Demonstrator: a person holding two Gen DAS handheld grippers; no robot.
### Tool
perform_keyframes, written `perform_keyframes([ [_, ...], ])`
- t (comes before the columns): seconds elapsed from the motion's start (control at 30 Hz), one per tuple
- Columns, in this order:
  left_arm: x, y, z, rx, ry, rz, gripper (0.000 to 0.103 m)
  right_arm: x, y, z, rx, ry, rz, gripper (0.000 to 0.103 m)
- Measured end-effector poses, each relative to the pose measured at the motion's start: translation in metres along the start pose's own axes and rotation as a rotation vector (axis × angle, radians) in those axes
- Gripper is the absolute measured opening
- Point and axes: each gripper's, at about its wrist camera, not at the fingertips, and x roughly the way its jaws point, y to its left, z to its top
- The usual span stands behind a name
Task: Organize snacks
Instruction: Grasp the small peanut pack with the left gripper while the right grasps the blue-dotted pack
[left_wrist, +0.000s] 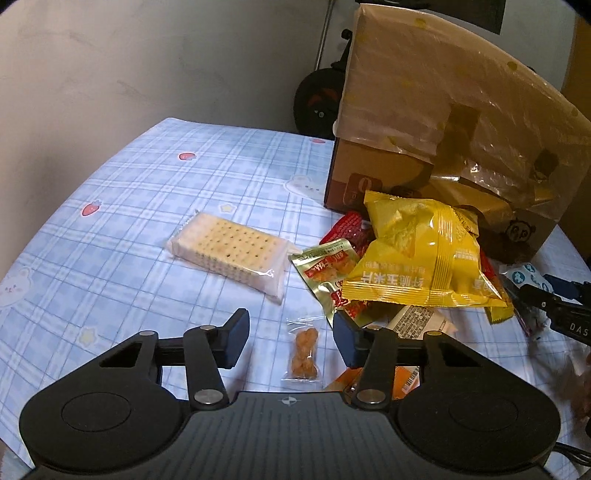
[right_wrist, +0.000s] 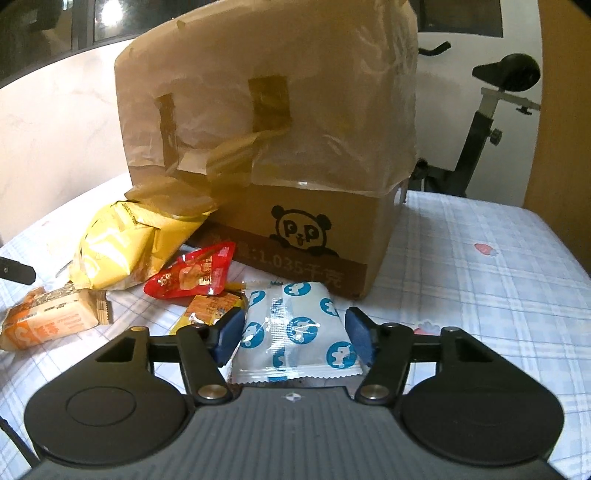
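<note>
My left gripper (left_wrist: 291, 339) is open over the blue checked tablecloth. A small clear packet of brown nuggets (left_wrist: 304, 352) lies between its blue pads, and neither pad touches it. A clear pack of crackers (left_wrist: 227, 254) lies further ahead to the left. My right gripper (right_wrist: 295, 338) is shut on a white packet with blue circles (right_wrist: 295, 328), with a pad against each long side. That packet lies just in front of the panda box (right_wrist: 314, 236). In the left wrist view the same packet (left_wrist: 524, 275) shows at the far right edge.
A tall cardboard box (left_wrist: 443, 110) under clear plastic stands at the back. Against it lies a heap: a yellow chip bag (left_wrist: 421, 254), a green-gold packet (left_wrist: 325, 269), a red packet (right_wrist: 195, 275) and an orange packet (right_wrist: 44, 321). An exercise bike (right_wrist: 491, 110) stands beyond the table.
</note>
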Motion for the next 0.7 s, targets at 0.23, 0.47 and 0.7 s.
perform_keyframes([
  [0.23,0.004,-0.004,-0.005,0.023,0.014,-0.014,0.048,0.0,0.0,0.0,-0.005,0.001,0.007,0.062],
  [0.47,0.014,-0.007,-0.01,0.042,0.05,0.001,0.046,0.001,0.0,0.0,0.0,0.001,0.009,0.062],
  [0.7,0.012,-0.005,-0.015,0.034,0.058,0.03,0.032,0.002,0.0,0.0,-0.002,0.007,0.01,0.062],
])
